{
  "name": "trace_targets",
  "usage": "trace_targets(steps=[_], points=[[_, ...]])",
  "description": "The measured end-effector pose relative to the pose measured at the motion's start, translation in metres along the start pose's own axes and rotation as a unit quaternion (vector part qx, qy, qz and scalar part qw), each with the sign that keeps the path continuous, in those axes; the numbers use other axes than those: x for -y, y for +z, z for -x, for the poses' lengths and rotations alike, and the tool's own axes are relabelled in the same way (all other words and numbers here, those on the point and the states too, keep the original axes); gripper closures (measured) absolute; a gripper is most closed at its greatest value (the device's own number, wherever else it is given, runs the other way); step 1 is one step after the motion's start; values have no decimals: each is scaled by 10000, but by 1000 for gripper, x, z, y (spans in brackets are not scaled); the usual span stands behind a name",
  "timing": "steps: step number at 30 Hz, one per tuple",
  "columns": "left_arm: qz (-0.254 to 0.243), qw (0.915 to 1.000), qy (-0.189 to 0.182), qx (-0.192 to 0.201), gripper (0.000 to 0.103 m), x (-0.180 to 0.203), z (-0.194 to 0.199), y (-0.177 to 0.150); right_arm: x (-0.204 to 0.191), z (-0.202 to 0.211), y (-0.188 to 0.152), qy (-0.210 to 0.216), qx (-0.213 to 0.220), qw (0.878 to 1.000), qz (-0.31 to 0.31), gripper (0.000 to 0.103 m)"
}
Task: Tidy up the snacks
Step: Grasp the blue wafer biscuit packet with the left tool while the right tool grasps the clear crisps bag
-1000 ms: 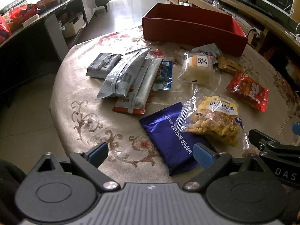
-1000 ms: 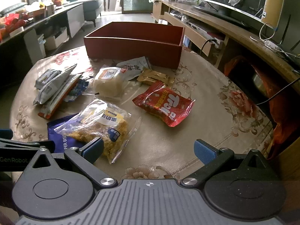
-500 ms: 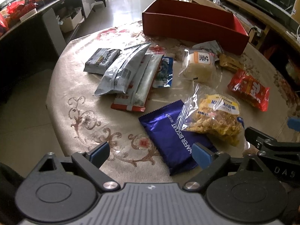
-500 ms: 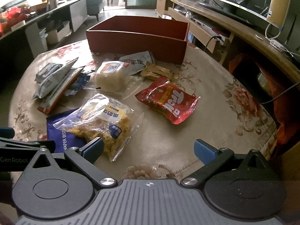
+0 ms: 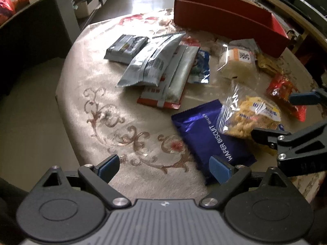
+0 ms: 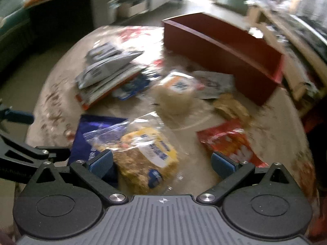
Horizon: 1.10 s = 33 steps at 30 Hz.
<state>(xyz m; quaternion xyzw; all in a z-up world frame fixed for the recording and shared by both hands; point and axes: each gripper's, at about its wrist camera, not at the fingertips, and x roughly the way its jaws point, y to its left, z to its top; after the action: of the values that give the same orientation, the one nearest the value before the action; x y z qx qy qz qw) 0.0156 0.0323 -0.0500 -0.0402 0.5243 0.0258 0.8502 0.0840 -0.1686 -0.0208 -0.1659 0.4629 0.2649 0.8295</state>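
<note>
Hovering spread wide and empty, the right claw (image 6: pixel 161 162) straddled the clear crisp bag (image 6: pixel 143 155) lying directly beneath, nearer than the open, empty left claw (image 5: pixel 163 166).

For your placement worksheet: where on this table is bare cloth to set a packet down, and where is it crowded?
Bare: the tablecloth left of the blue wafer packet, below the silver packets. Crowded: the stretch from there right to the red box.
</note>
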Motion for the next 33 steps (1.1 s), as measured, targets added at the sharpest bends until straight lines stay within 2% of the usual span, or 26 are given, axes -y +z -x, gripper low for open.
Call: trace_targets(steps=[3,7,11,12,16,23,27,33], points=[[30,10000,-36,-75,5,-2,-3,-1,2,-14,6,342,-252,9989,191,0],[28,9999,-89,-144,5,-1,-7,-1,1,-29,14,589,-446,9958,538,1],[28,9997,-138,-190,5,3,-9,0,5,-44,17,713,-633,9952,201,6],[37,9997,-143,-205,5,3,-10,1,6,-41,16,753,-620,9951,134,10],[77,9994,-223,-256,5,6,-11,3,17,-31,-1,584,-651,9960,-209,20],[167,9993,-194,-260,5,22,-14,12,49,0,-50,422,-499,9891,-1318,22],[266,9991,21,-316,4,40,-26,22,50,6,-68,31,-396,9891,-1418,22],[24,9992,368,-120,0,65,-36,29,48,-1,-73,-160,-392,9898,-1357,20]])
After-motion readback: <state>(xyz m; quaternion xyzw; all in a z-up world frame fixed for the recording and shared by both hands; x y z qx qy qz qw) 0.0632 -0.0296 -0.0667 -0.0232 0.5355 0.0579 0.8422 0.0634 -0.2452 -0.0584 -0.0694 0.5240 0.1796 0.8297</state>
